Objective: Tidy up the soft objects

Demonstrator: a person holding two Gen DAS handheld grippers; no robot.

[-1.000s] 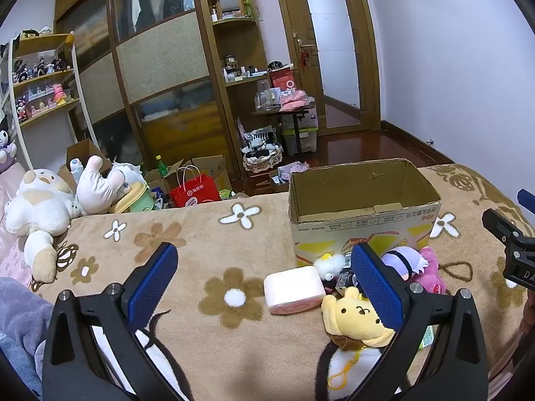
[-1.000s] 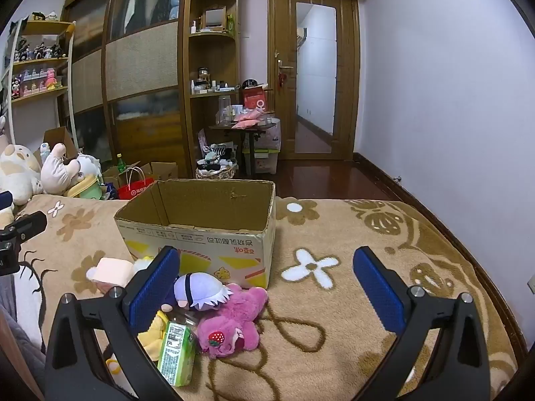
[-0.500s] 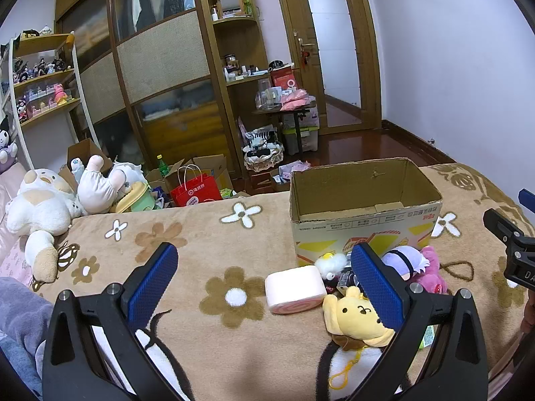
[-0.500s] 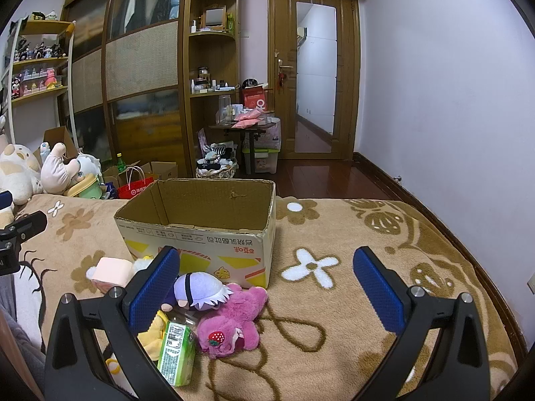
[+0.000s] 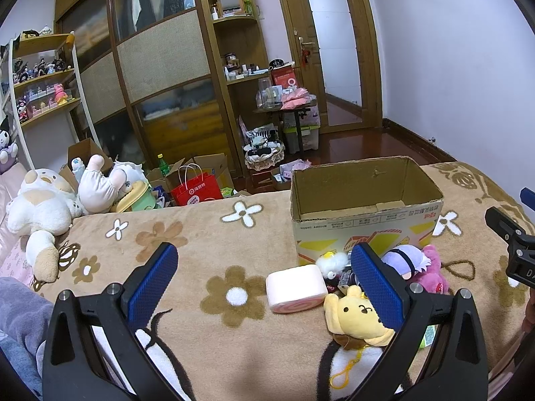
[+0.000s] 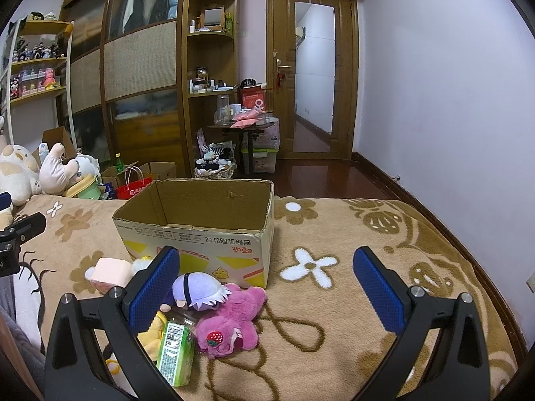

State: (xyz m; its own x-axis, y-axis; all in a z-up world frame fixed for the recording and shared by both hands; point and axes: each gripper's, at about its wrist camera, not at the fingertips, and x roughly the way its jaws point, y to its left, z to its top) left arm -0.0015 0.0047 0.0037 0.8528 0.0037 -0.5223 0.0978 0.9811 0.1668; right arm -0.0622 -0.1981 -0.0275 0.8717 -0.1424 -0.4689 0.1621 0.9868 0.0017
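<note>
An open cardboard box stands on the flowered blanket. In front of it lie a pink roll-cake cushion, a yellow bear plush, a small white plush, a purple-haired doll, a magenta bear and a green drink carton. My left gripper is open and empty above the blanket, left of the toys. My right gripper is open and empty, with the toys at its left finger.
Large white plush toys lie at the bed's far left edge. Beyond the bed stand a red bag, boxes, shelves and a cluttered table. The bed's right edge meets the wall.
</note>
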